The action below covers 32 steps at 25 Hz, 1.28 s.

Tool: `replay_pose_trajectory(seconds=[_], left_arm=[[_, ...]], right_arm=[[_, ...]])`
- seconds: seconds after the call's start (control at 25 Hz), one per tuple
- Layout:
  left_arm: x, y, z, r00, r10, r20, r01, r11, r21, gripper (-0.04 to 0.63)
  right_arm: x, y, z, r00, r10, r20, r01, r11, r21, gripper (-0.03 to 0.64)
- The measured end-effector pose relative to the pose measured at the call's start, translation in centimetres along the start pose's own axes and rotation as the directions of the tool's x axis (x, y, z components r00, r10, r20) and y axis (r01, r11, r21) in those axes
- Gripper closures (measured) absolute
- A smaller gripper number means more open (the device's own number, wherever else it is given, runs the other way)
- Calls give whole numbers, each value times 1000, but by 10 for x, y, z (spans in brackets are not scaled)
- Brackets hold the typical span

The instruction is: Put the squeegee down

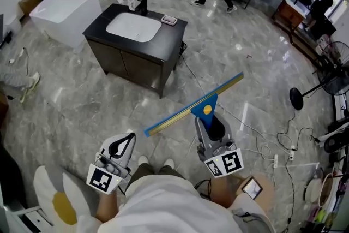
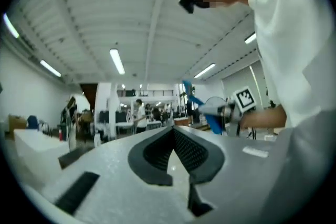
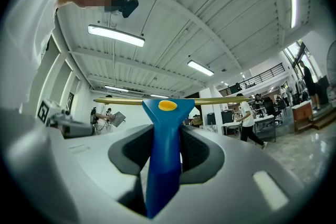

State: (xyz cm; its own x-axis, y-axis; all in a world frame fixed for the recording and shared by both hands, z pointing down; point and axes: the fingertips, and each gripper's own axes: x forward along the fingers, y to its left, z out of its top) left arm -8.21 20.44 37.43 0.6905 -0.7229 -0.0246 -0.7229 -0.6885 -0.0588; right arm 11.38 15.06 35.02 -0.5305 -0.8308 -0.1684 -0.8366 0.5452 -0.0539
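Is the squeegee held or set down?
Held: the right gripper clamps the squeegee by its blue handle, with the blade in the air.

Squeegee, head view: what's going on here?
A person holds a gripper in each hand. The right gripper is shut on the blue handle of the squeegee, holding it in the air above the marble floor, blade crosswise, short of the black sink cabinet. The left gripper is shut with nothing between its jaws, held low by the person's body. The squeegee is not yet put down.
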Motion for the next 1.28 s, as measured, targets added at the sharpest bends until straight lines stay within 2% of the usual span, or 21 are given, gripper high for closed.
replay_pose_trajectory(seconds=[0.04,0.12,0.28,0.8,1.0,1.28], left_arm=[[6,-3,28,999,-13,40,11,999,35,594],[10,-7,60,996,-23,87,17,997,77,594],[13,-4,80,992,-19,122,7,995,96,594],[23,-6,58,995,6,96,-13,997,72,592],[27,-10,56,994,38,98,-46,995,83,592],[33,-7,49,990,90,105,-97,993,62,592]], right_arm=[[0,2,0,1000,5,3,-5,1000,-1,468],[-1,7,-1,1000,16,-2,-16,1000,-3,468],[-2,14,1,999,37,-10,-37,999,-17,467],[-6,2,-4,999,33,-17,-33,999,-10,466],[-7,-5,-5,998,55,-20,-55,998,-15,466],[-5,-23,-4,997,74,-29,-74,997,-25,465]])
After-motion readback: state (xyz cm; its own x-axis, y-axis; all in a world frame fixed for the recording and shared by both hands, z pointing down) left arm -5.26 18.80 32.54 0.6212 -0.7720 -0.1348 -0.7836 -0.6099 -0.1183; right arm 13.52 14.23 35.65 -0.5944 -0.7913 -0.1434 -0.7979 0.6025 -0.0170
